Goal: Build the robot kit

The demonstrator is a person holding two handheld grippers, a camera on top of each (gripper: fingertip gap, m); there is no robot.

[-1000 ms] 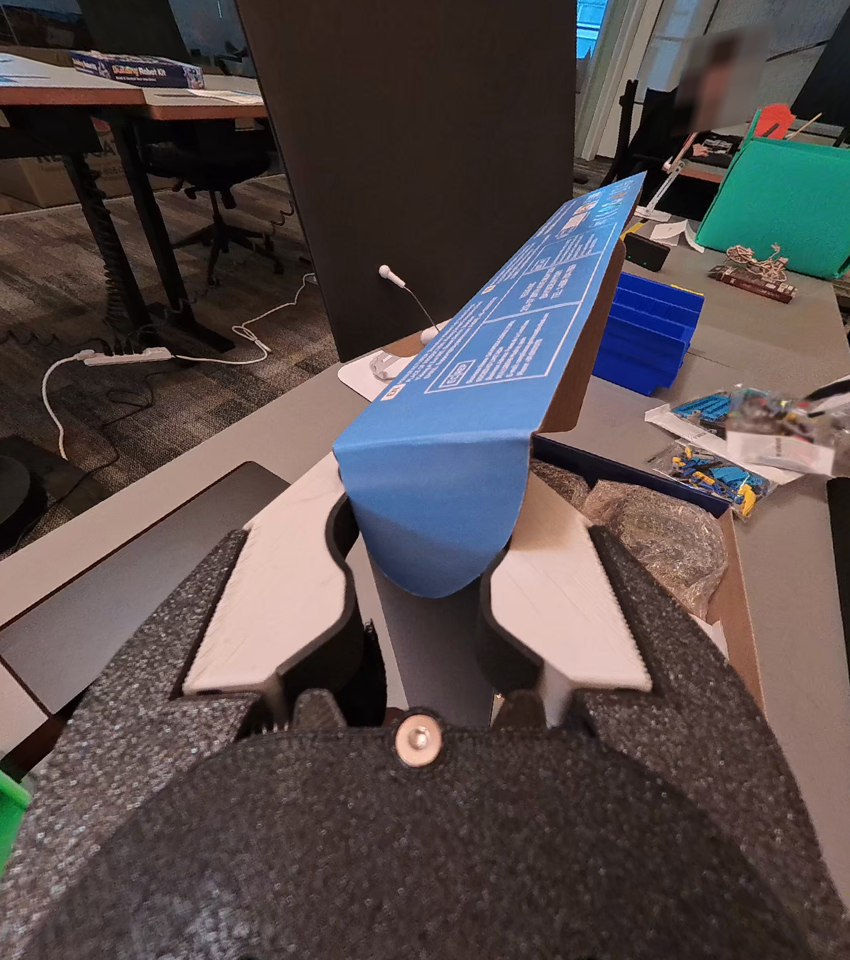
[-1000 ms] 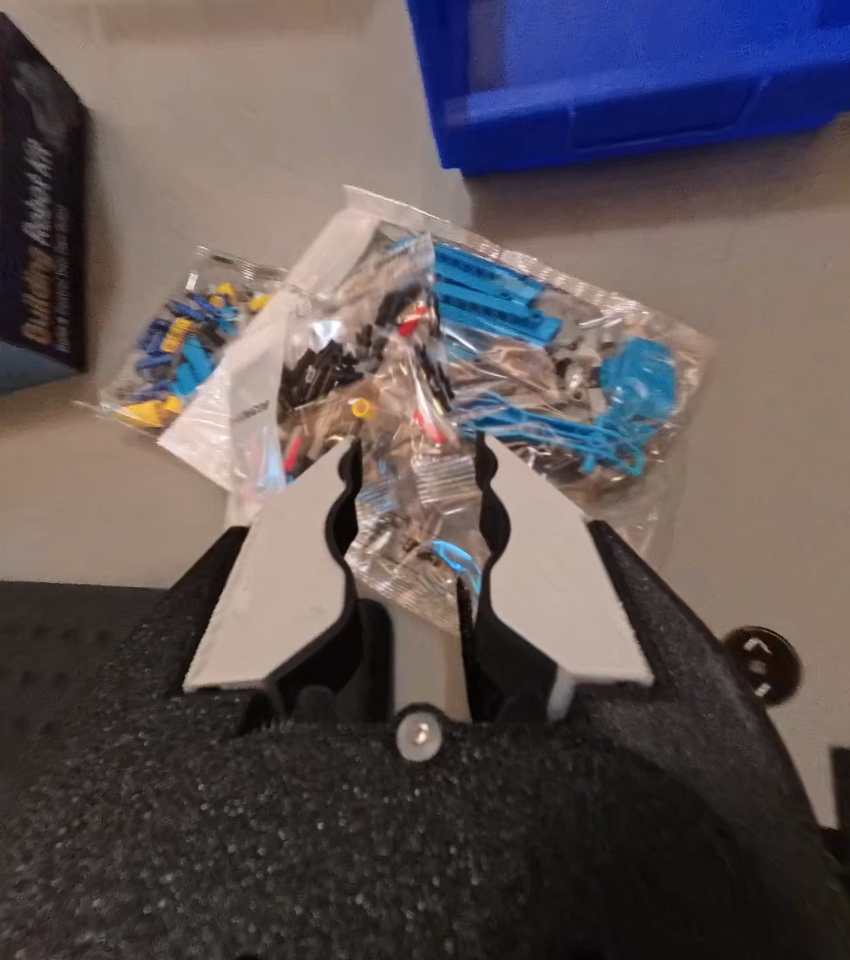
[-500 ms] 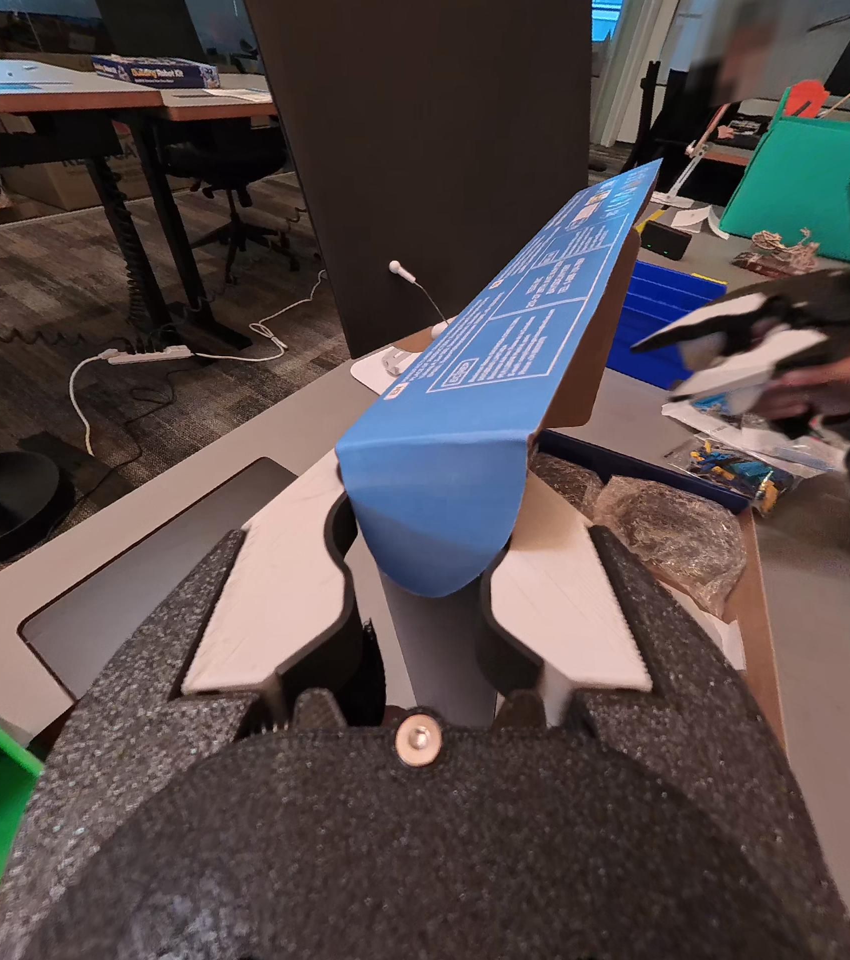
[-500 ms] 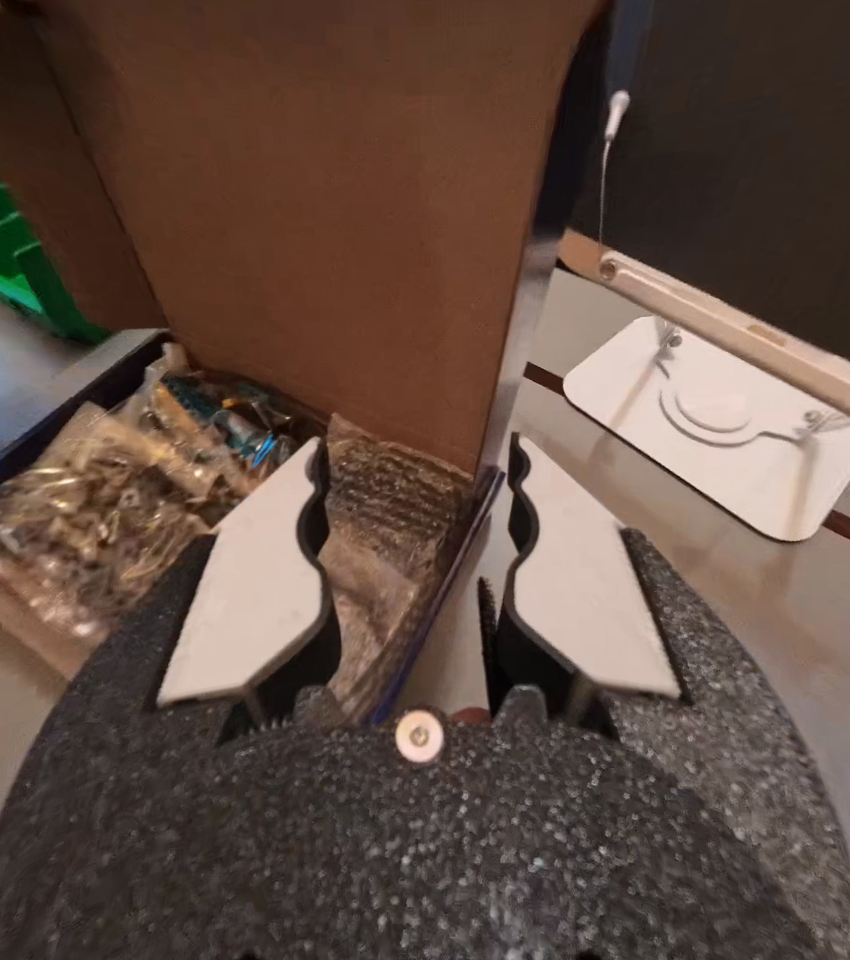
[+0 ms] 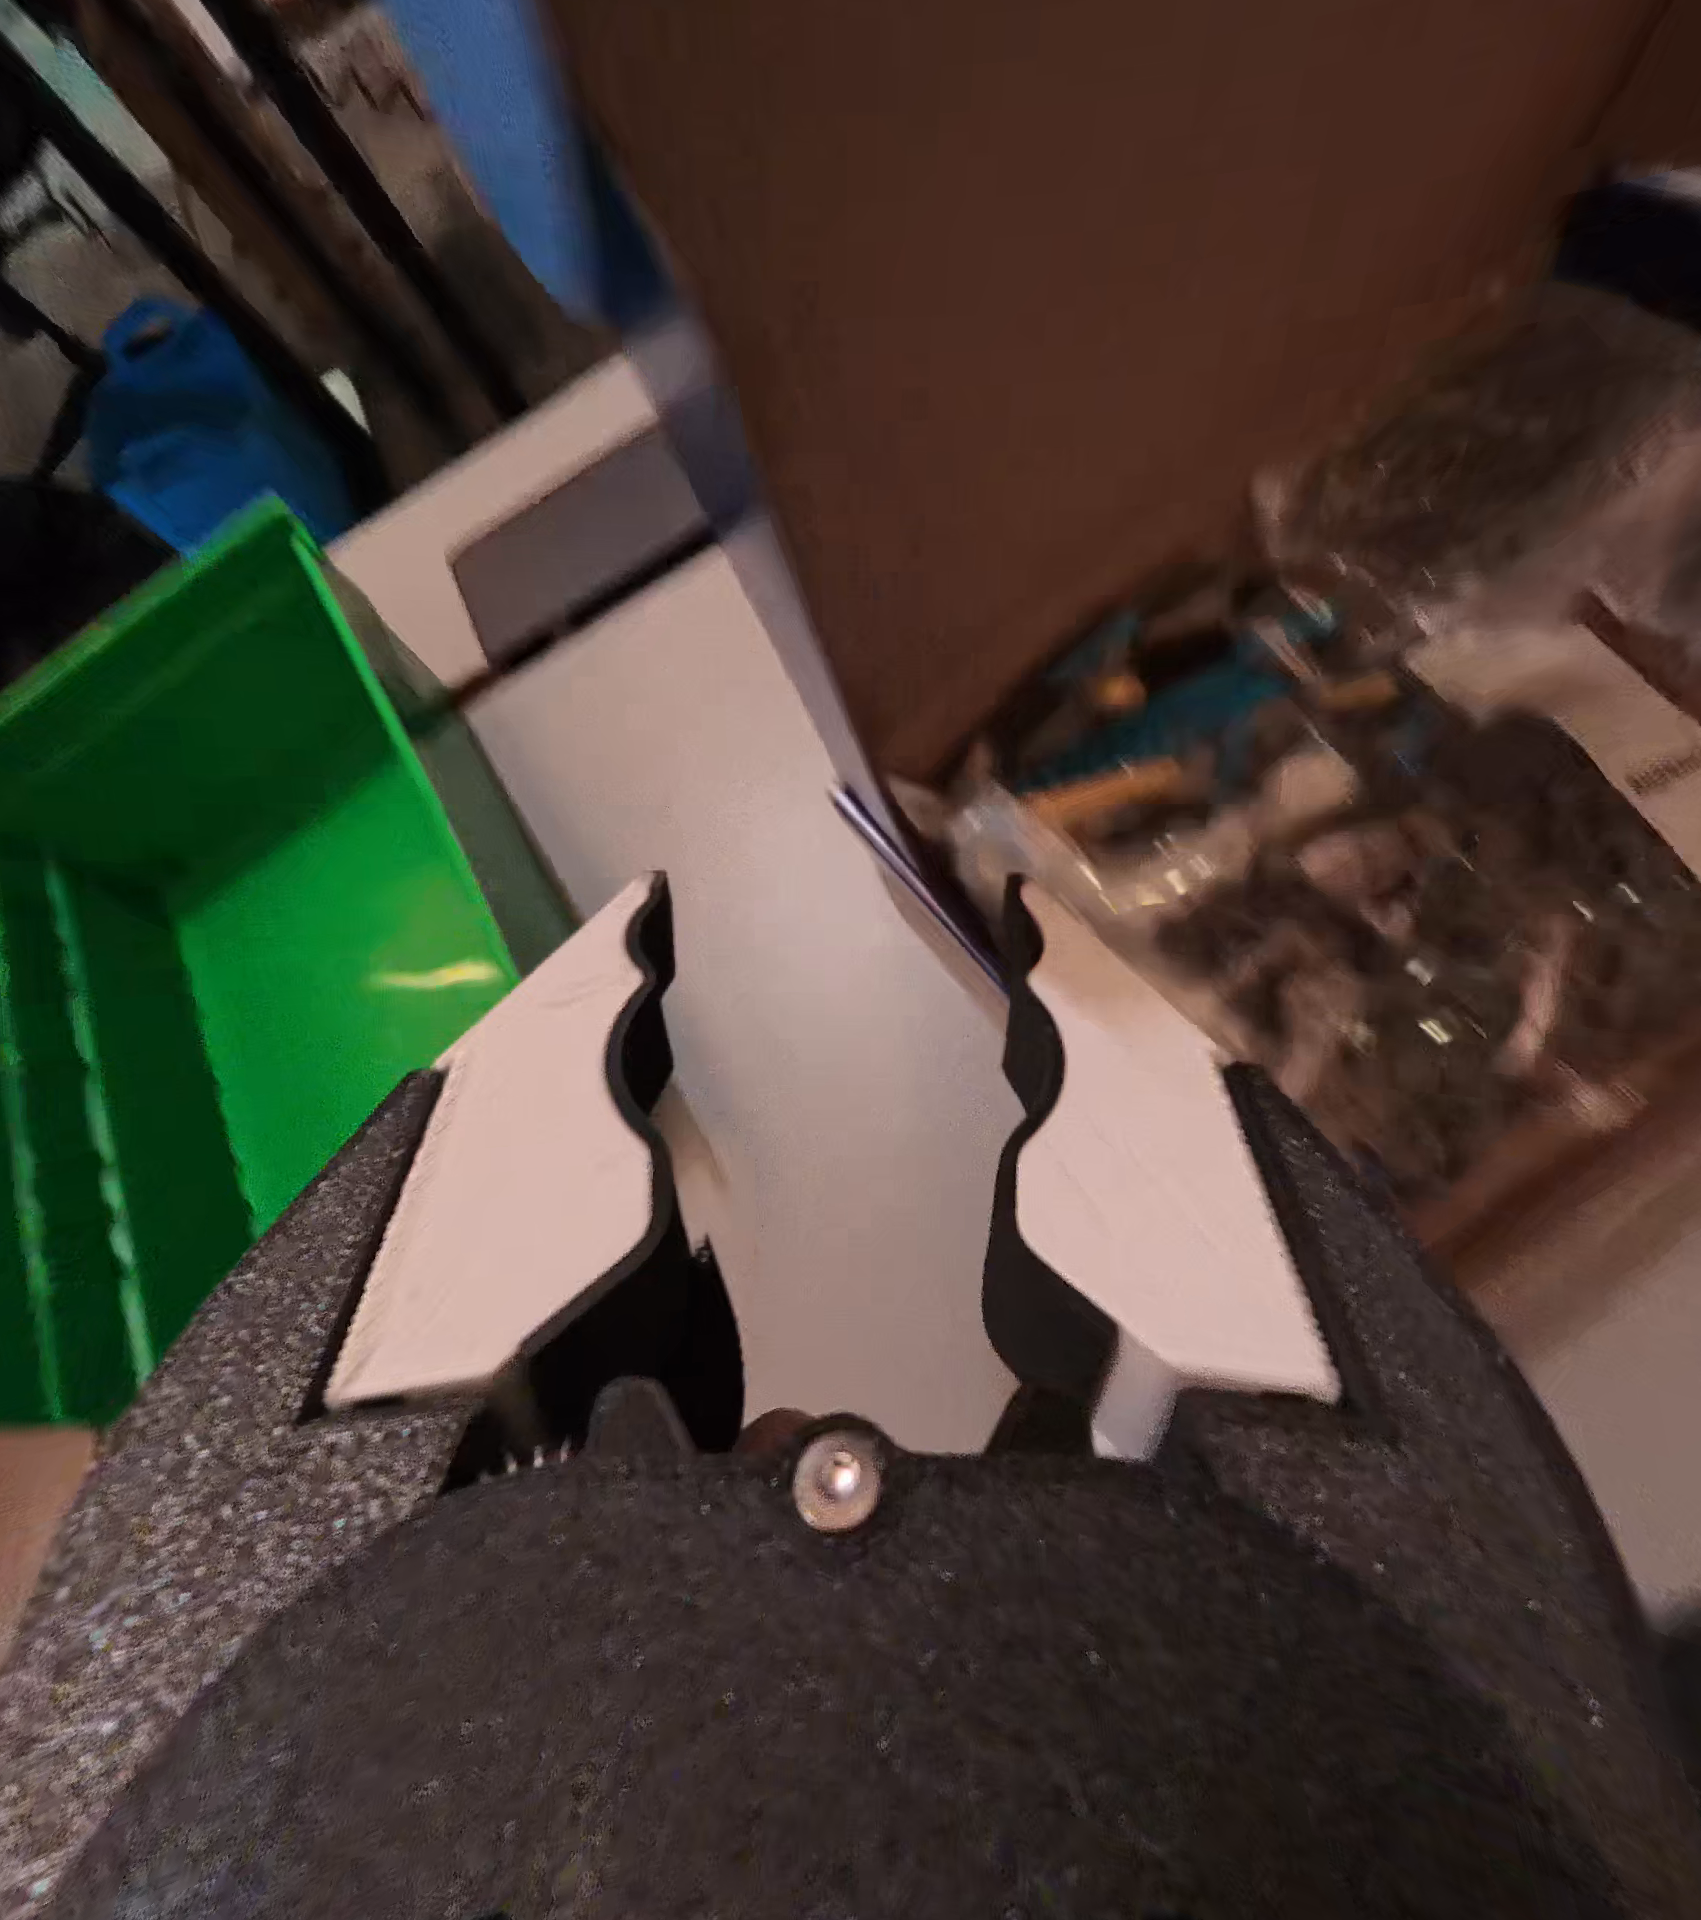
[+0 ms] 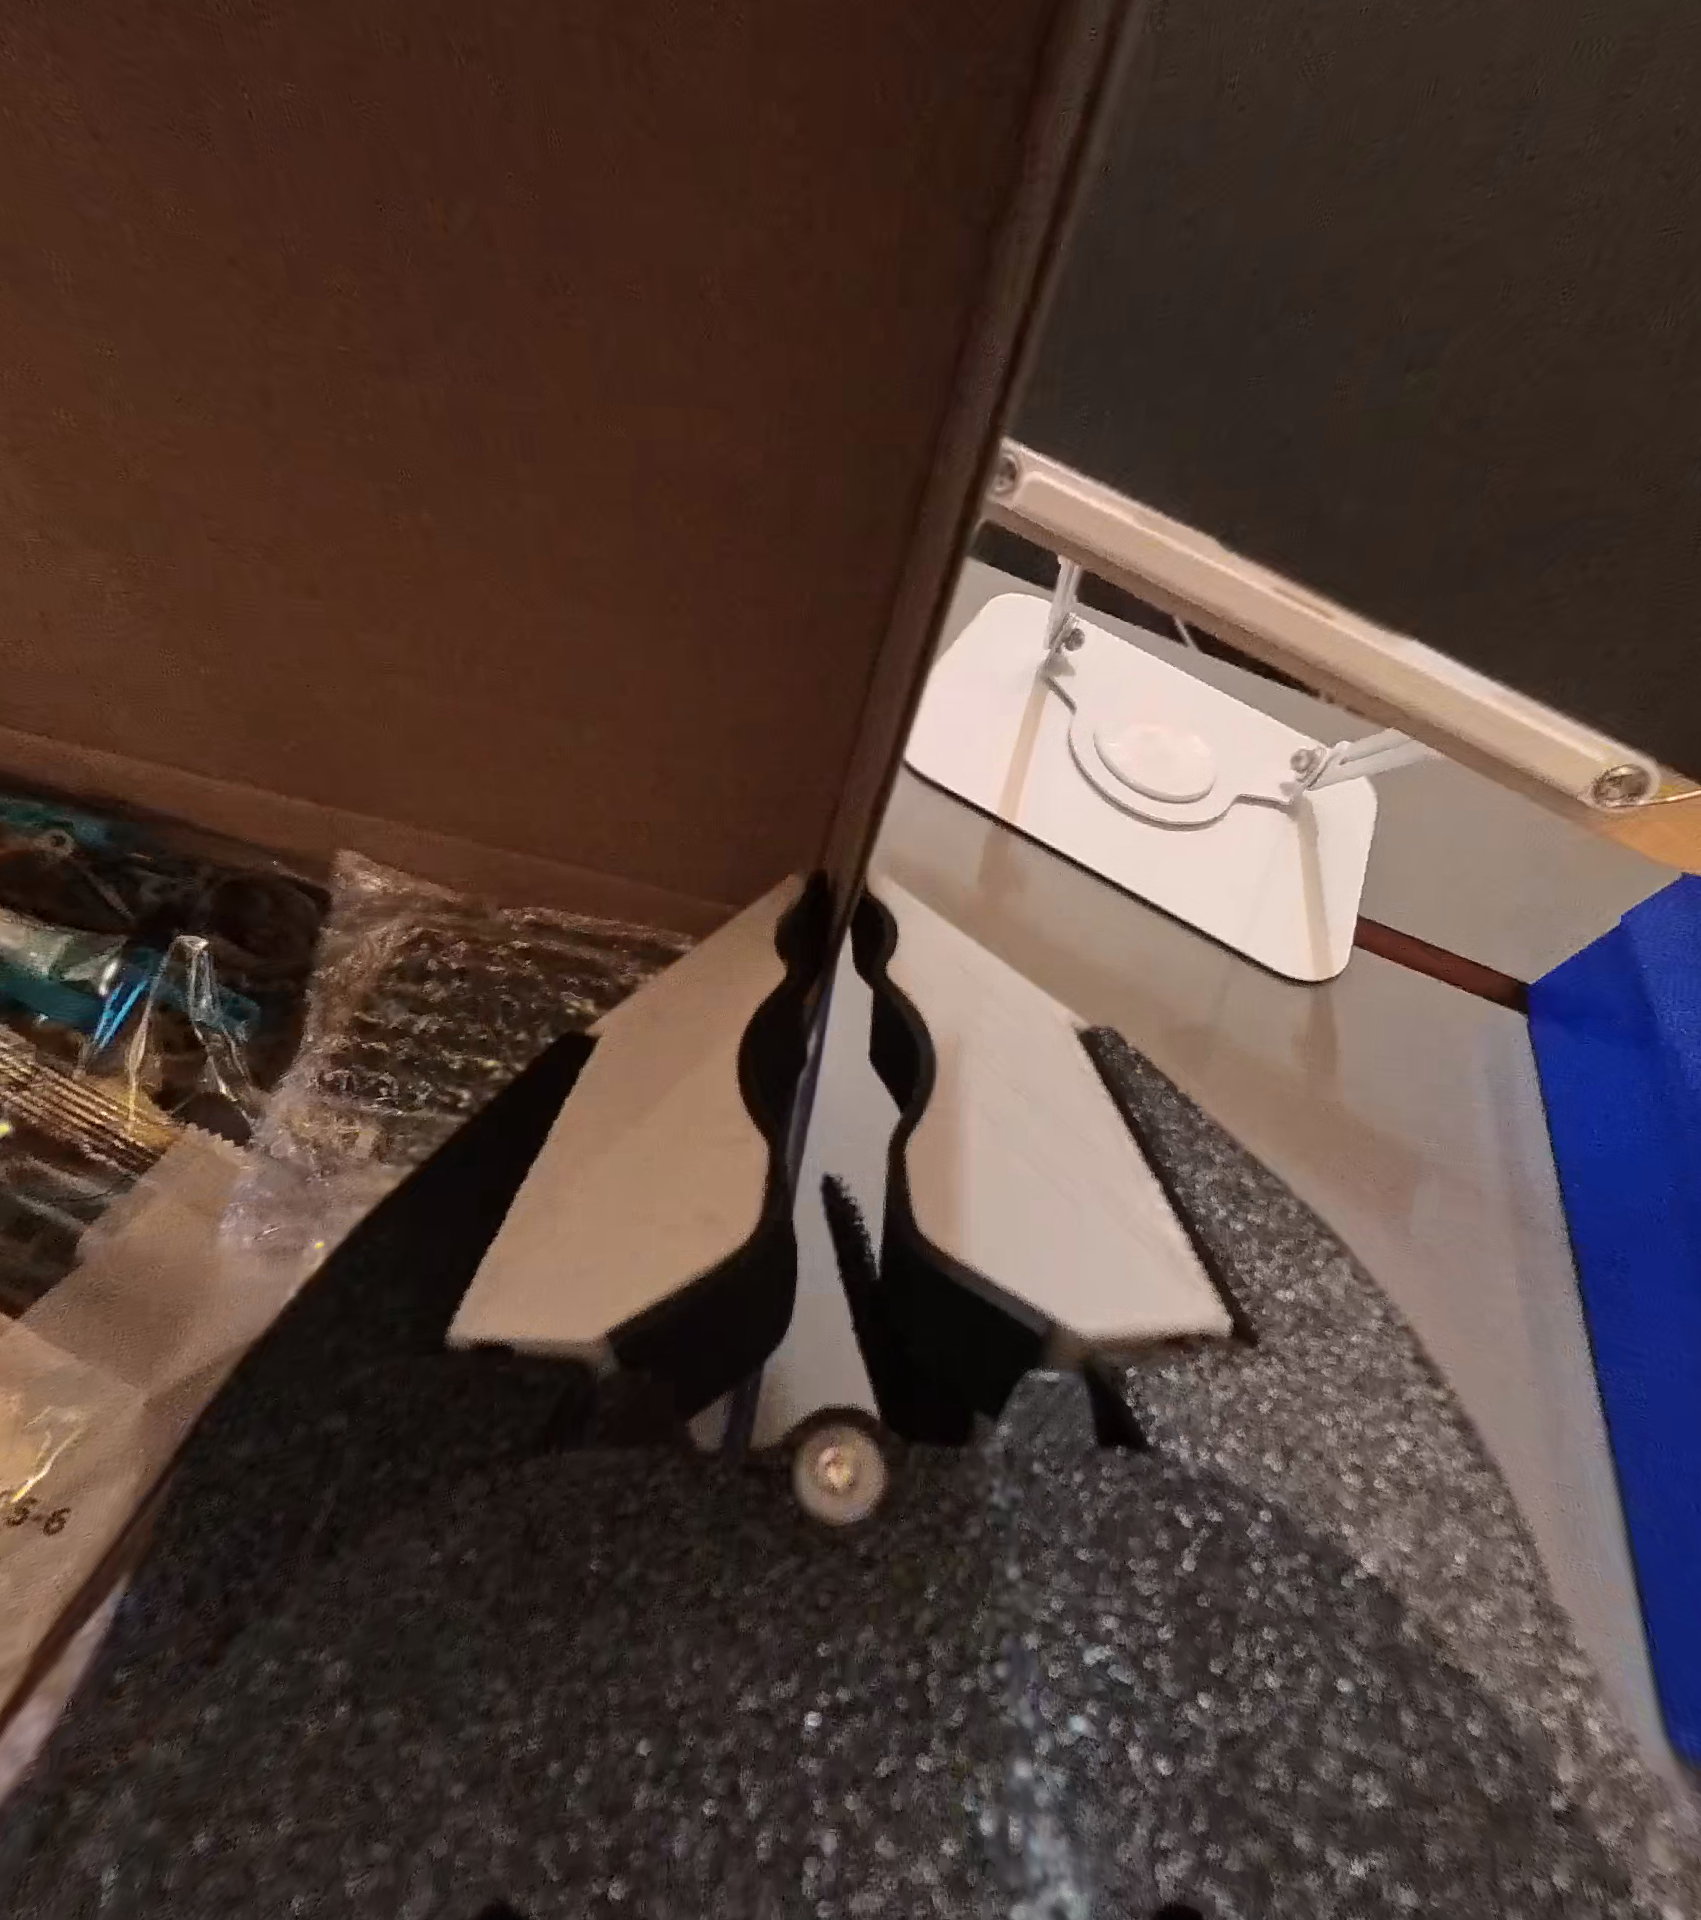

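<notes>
A cardboard box stands open, its brown lid (image 6: 410,416) raised upright. My right gripper (image 6: 835,899) is shut on the lid's side edge, near the hinge corner. Clear bags of small parts (image 6: 98,987) lie inside the box, left of the right gripper. In the blurred left wrist view, my left gripper (image 5: 835,894) is open and empty over the grey table (image 5: 773,810), just left of the box's blue edge (image 5: 919,894). The lid (image 5: 1085,364) and the bags (image 5: 1397,883) show up and to its right.
A green bin (image 5: 202,883) sits close on the left of the left gripper. A blue bin (image 6: 1698,1247) is right of the right gripper. A white stand base (image 6: 1147,790) and a black panel (image 6: 1448,312) stand behind the box.
My left gripper has let go of the lid, opened and swung down toward the green bin. My right gripper has moved in and shut on the lid's edge.
</notes>
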